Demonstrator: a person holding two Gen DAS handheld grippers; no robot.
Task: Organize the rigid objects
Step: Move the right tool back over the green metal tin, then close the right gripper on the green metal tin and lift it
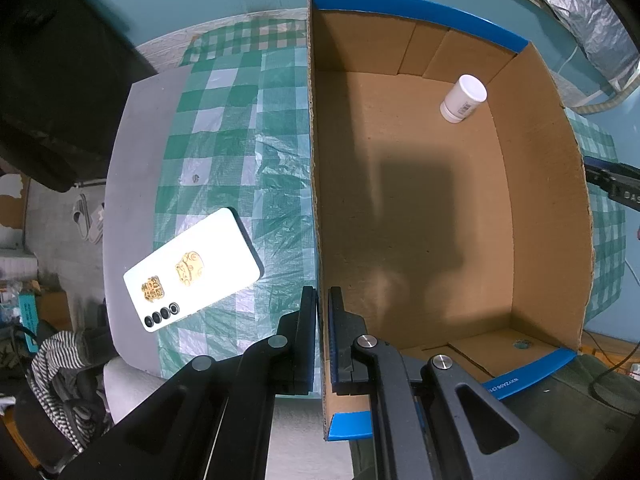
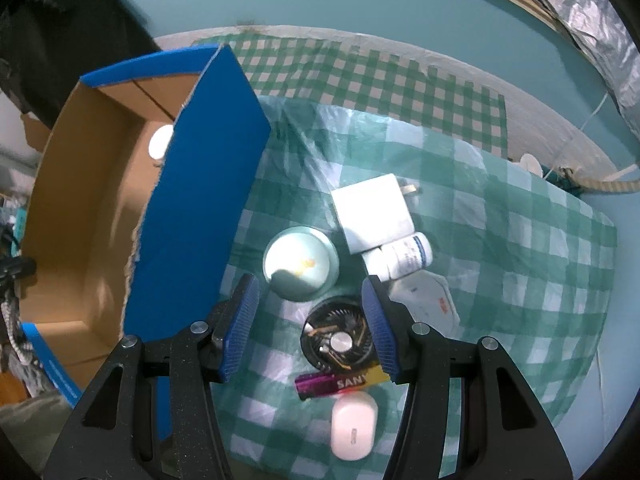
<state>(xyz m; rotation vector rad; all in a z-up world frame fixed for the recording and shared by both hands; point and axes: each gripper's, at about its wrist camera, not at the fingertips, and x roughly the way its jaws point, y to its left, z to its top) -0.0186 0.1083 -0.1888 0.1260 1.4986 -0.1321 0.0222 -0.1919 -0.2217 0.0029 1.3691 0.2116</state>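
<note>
- The left gripper (image 1: 323, 300) is clamped on the near wall of the cardboard box (image 1: 536, 184), one pad outside the wall, the other inside.
- The right gripper (image 2: 310, 322) hangs with its pads apart over a cluster of things on the green checked cloth (image 2: 500, 240); nothing is between the pads.
- Below the gap between its fingers lies a round black fan (image 2: 338, 338). A pale round tin (image 2: 300, 264) sits just beyond it, and a battery (image 2: 340, 385) and a white oval case (image 2: 354, 426) lie nearer the camera.
- Further off, a white charger (image 2: 374, 220) touches a small white bottle (image 2: 402, 258), with a folded face mask (image 2: 430, 300) beside them.
- Inside the box, one white pill bottle (image 1: 463, 98) lies tilted in the far right corner; the rest of the floor carries only a shadow.
- A white phone (image 1: 192, 270) lies face down on the cloth, left of the box, well apart from it.
- The right finger covers the fan's right edge and the battery's end, so its label reads only in part.
</note>
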